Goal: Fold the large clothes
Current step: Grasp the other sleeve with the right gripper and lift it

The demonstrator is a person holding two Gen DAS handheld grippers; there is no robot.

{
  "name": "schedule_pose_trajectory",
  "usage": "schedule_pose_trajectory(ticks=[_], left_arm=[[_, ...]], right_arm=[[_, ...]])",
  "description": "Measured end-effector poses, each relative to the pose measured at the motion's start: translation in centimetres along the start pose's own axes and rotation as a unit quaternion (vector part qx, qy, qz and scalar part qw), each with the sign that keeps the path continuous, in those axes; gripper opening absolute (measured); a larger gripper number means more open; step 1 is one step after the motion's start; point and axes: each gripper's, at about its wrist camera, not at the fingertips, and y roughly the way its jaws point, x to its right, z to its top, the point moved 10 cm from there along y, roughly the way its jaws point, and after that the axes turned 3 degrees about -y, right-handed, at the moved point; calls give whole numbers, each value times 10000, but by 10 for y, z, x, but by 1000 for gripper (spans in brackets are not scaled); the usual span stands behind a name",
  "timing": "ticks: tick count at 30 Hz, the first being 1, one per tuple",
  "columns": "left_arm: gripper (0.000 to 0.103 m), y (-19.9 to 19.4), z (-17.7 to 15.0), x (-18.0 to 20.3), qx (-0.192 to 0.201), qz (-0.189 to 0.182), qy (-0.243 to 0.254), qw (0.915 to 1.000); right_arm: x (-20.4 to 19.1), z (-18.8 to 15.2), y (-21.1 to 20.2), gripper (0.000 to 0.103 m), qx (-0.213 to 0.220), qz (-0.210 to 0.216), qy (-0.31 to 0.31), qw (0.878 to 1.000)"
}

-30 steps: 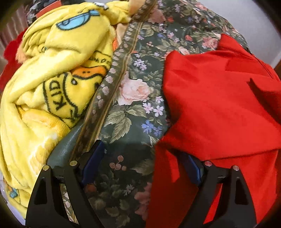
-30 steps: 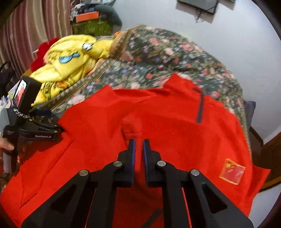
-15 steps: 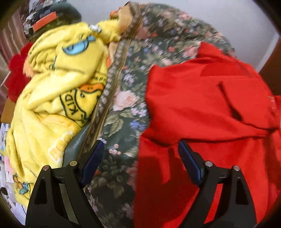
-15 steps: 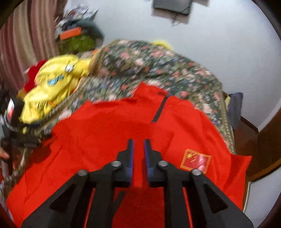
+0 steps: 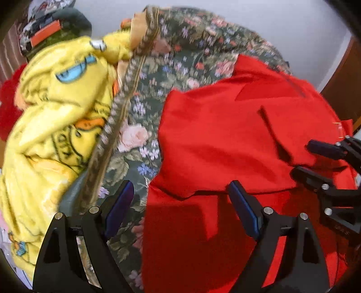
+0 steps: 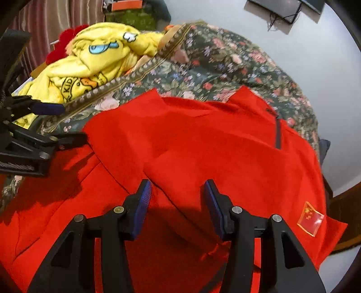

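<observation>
A large red garment point(image 6: 203, 144) with a dark zip and a flag patch point(image 6: 310, 218) lies spread on a floral bedspread point(image 6: 237, 60), with a folded flap across its middle. It also shows in the left wrist view point(image 5: 225, 139). My right gripper point(image 6: 178, 198) is open and empty just above the flap's edge. It shows at the right edge of the left wrist view point(image 5: 315, 160). My left gripper point(image 5: 180, 202) is open and empty over the garment's left edge. It shows at the left of the right wrist view point(image 6: 65, 121).
A yellow cartoon blanket point(image 5: 56, 108) is bunched at the left of the bed point(image 6: 97, 60). A red fluffy item point(image 5: 8, 112) lies behind it. A cluttered pile point(image 6: 135, 13) and striped curtains stand at the back left. A white wall point(image 6: 315, 67) runs behind the bed.
My right gripper has opened and let go of the red fabric it pinched; the flap now lies flat. My left gripper stayed open and pulled back and up from the garment's edge.
</observation>
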Motion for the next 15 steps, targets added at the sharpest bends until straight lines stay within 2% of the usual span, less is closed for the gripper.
schedule_pose_trajectory(ticks=[3, 8, 9, 10, 13, 15], left_arm=[[86, 18, -8, -4, -220, -55, -135, 9997], [87, 24, -14, -8, -241, -343, -417, 9982], [87, 25, -14, -8, -251, -388, -461, 9979], [87, 26, -15, -7, -256, -411, -495, 9976], [87, 26, -16, -8, -245, -383, -511, 9977], [87, 25, -16, -6, -221, -299, -482, 9981]], right_arm=[[-3, 1, 9, 45, -75, -115, -132, 9998], [-6, 8, 18, 45, -14, -222, -181, 9996], [-6, 10, 18, 42, 32, -208, -159, 9997], [-6, 12, 18, 29, 95, -199, -134, 9997], [-7, 13, 12, 8, 172, -48, 9, 9998], [2, 17, 0, 7, 341, -320, 47, 9989]])
